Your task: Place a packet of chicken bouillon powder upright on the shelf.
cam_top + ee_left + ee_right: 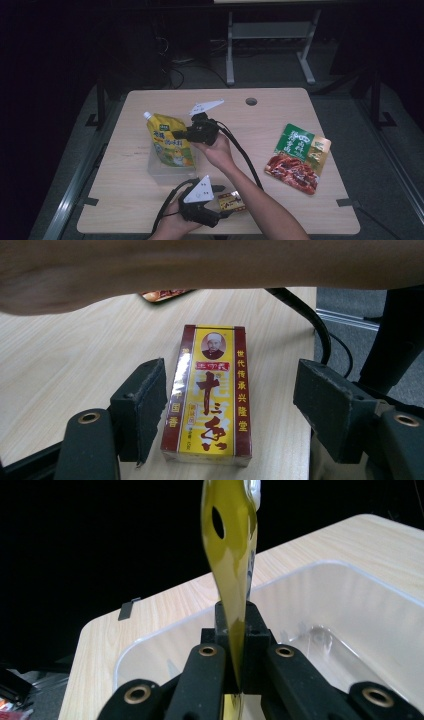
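- One yellow spouted pouch [170, 141], and the right gripper [186, 134] has it: jaws pressed tight on the pouch's edge, as the right gripper view shows, the thin yellow film [231, 565] rising straight up between them.
- From the high view the pouch hangs upright over one clear plastic bin [156, 172], its lower end down inside the bin; the white spout points to the far left.
- In the right gripper view the bin's rim [320, 566] curves just beyond the jaws, see-through floor below.
- One small yellow-and-red box [210, 395] lies flat on the table near the front edge, and the left gripper [225, 205] sits right at it.
- Left gripper view: jaws spread wide, one pad [142, 405] just beside the box's left side, the other well off to its right; the box lies between them, not pinched.
- One green-and-red snack packet [298, 157] lies flat on the right side of the table, well apart from both grippers.
- One wooden table [280, 107], one round hole at its far edge.
- The right forearm crosses above the box.
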`<state>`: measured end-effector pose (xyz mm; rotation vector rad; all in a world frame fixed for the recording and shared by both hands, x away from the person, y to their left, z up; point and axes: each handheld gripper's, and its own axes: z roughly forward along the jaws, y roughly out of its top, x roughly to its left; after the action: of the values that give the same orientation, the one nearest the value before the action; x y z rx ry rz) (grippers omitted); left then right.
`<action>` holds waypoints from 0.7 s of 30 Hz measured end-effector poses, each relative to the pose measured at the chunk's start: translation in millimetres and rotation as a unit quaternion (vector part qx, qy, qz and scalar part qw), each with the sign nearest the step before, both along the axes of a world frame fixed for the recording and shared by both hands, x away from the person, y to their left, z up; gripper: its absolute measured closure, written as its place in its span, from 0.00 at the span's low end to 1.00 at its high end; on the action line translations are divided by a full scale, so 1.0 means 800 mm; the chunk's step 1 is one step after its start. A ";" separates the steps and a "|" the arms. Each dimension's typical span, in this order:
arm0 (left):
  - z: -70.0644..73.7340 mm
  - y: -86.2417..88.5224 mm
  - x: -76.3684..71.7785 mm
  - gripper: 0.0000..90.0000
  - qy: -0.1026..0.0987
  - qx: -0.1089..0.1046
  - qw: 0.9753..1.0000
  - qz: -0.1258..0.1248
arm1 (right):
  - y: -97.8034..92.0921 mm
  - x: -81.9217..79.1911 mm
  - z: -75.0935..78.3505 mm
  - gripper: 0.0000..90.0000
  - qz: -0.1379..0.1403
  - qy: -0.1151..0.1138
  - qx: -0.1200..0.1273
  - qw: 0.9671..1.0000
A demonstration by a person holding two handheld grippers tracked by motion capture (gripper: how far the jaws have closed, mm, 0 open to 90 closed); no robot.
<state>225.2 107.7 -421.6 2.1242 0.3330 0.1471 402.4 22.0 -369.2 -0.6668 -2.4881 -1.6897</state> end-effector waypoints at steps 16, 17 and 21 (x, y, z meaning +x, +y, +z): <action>-0.002 0.000 0.005 0.31 -0.001 0.011 1.000 0.023 | -0.019 0.005 -0.002 0.70 -0.005 0.027 -0.046 0.999; -0.002 0.001 0.006 0.31 -0.001 0.012 1.000 0.023 | -0.022 0.004 -0.001 0.69 -0.004 0.028 -0.048 0.998; -0.002 0.004 0.009 0.30 0.004 0.012 0.999 0.033 | -0.032 0.000 0.002 0.61 -0.005 0.028 -0.053 0.998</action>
<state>232.1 110.5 -423.1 2.1391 0.4086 0.1818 402.5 -3.8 -367.4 -0.7280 -2.5537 -1.5279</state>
